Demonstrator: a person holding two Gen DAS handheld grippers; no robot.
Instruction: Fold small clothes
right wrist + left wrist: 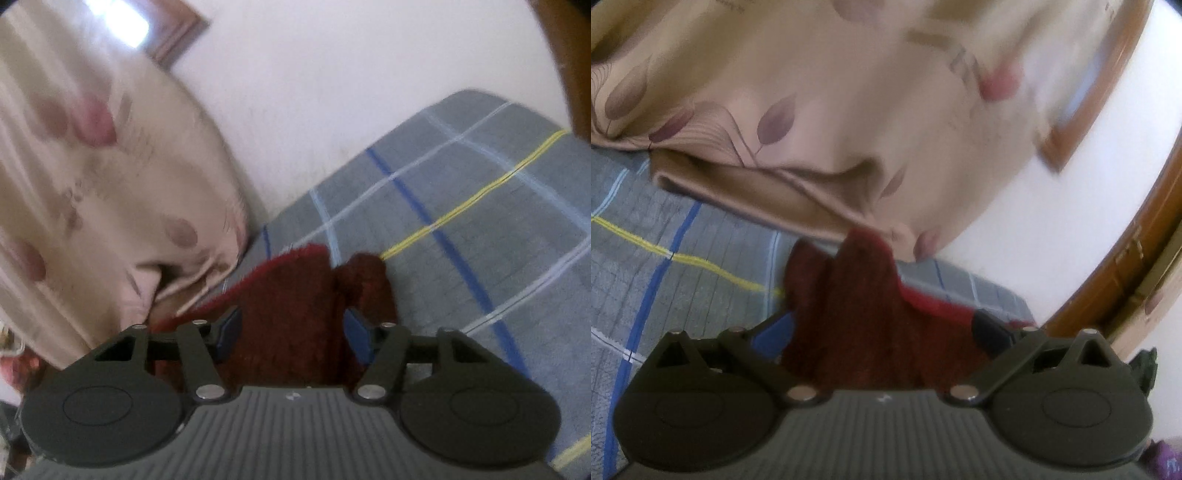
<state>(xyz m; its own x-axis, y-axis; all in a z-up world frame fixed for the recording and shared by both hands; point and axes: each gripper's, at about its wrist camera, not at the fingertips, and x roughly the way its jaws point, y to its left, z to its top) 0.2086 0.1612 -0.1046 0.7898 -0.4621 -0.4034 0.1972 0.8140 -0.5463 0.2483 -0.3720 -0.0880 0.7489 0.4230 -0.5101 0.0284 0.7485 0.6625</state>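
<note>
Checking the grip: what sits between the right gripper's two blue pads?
Fuzzy dark-red cloth fills the gap between the right gripper's pads, seen in the right wrist view.

Counted: one dark red cloth (871, 314) (291, 325), one grey checked sheet (683, 258) (480, 229), one beige leaf-print curtain (812, 92) (92, 184), two grippers seen, left (884, 332) and right (291, 332).

Soft dim daylight, motion blur throughout, fisheye bending at edges, window (118, 22) glare far left above the gripper (291, 332)
</note>
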